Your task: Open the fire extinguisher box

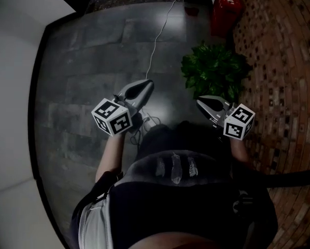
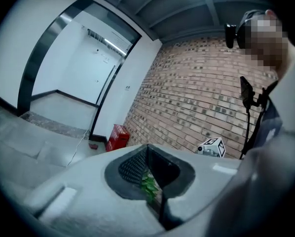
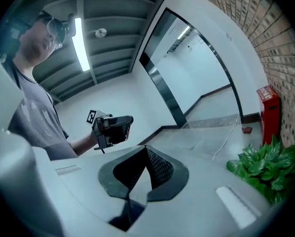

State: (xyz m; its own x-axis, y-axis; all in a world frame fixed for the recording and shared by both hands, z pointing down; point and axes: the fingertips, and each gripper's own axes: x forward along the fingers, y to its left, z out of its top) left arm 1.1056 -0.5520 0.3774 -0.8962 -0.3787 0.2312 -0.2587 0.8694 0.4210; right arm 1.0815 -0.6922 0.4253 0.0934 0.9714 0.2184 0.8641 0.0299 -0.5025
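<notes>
In the head view the left claw (image 1: pixel 148 83) and the right claw (image 1: pixel 198 102) are held out over the dark tiled floor (image 1: pixel 82 61). The red fire extinguisher box (image 1: pixel 226 7) stands well ahead of both, against the brick wall (image 1: pixel 284 61), past a potted plant (image 1: pixel 214 69) near the right claw's tips. The left gripper view shows that claw clenched on nothing, with the box far beyond its tips and to their left. The right gripper view shows the other claw likewise clenched and empty, with the box far off to its right. The step in hand looks like the approach. Next, I judge, the claws must pass the plant to reach the box, and one must be released to take its door.
</notes>
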